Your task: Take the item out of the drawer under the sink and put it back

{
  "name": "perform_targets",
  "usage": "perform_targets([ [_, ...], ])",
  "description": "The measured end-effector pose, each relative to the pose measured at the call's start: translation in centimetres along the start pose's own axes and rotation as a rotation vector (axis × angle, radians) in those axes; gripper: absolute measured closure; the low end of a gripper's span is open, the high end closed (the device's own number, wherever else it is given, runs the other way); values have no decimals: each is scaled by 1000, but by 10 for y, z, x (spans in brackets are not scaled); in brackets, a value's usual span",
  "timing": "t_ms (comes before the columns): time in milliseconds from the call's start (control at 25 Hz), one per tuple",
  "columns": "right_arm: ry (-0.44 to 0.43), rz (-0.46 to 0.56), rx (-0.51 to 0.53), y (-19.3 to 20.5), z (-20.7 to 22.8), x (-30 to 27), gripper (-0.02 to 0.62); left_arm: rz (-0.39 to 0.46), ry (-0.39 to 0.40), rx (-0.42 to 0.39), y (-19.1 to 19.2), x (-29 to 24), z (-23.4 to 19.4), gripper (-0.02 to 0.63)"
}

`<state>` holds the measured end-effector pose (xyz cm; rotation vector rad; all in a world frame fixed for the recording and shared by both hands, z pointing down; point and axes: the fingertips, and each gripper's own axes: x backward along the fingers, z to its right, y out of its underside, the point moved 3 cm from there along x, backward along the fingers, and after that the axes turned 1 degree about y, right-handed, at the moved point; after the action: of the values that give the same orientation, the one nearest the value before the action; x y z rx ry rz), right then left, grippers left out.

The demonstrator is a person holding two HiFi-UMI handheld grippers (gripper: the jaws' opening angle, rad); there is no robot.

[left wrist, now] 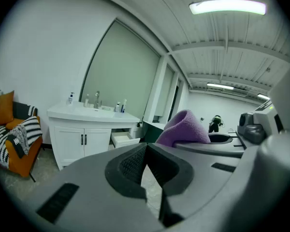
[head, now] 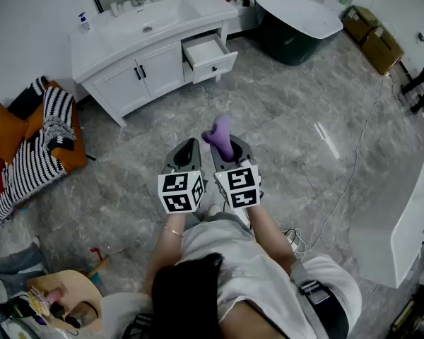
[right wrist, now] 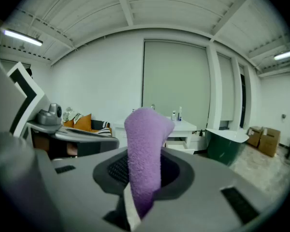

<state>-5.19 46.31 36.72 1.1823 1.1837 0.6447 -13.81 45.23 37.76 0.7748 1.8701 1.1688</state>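
Grey marble floor [head: 297,111] fills most of the head view; white vanity cabinet [head: 127,76] with its sink [head: 147,21] stands against the far wall; dark green bathtub [head: 297,27] to its right; orange sofa [head: 74,154] with striped blanket [head: 32,154] at left. Drawer [head: 209,55] at the vanity's right end stands pulled out. Person stands mid-floor, well apart from the vanity, both hand-held grippers side by side and tilted slightly down. Left hand-held gripper [head: 189,145]: jaws closed together at the tips, nothing between them. Right hand-held gripper [head: 228,148]: jaws clamped on the purple fleecy cloth [head: 221,134]; cloth sticks up above the pads, out of the drawer, over the floor.
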Motion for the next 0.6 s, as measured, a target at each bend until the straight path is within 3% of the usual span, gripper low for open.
perform_targets([
  [600, -58, 12, -26, 5, 11, -4, 494, -11, -38, 32, 13, -9, 2, 603],
])
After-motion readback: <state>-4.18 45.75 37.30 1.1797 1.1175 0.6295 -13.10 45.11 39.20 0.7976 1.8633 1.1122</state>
